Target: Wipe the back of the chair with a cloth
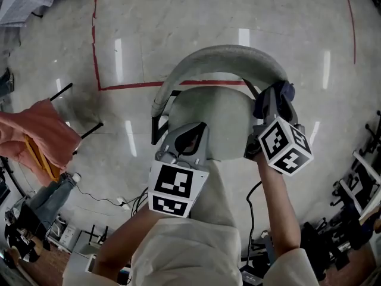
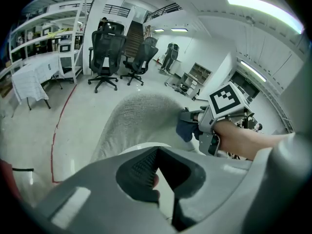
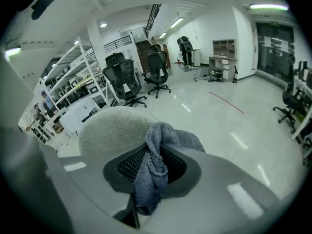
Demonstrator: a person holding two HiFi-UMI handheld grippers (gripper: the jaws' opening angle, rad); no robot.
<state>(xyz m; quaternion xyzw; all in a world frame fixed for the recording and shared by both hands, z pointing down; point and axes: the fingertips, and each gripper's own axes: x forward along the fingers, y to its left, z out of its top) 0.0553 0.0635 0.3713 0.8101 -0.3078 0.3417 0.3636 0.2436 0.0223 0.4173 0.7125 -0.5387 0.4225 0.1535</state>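
R hand-held gripper (image 3: 150, 152): gripped blue-grey cloth (image 3: 152, 172) at chair back (image 3: 114, 128) top edge.
L hand-held gripper (image 2: 157, 152): jaws met, empty, near chair back.
Floor (image 1: 178, 16): pale, glossy; red tape line (image 1: 137, 86) beyond chair back.
Room: black office chairs (image 2: 105, 50) stood farther off.

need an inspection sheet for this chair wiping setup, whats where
surface: glossy pale floor, red tape lines.
job's things: grey chair back; blue-grey cloth at its right end.
clutter: orange fabric left of the chair.
grippers: left gripper shut, empty; right gripper shut on the cloth.
cables: black cable on the floor.
surroundings: black office chairs, white shelving.
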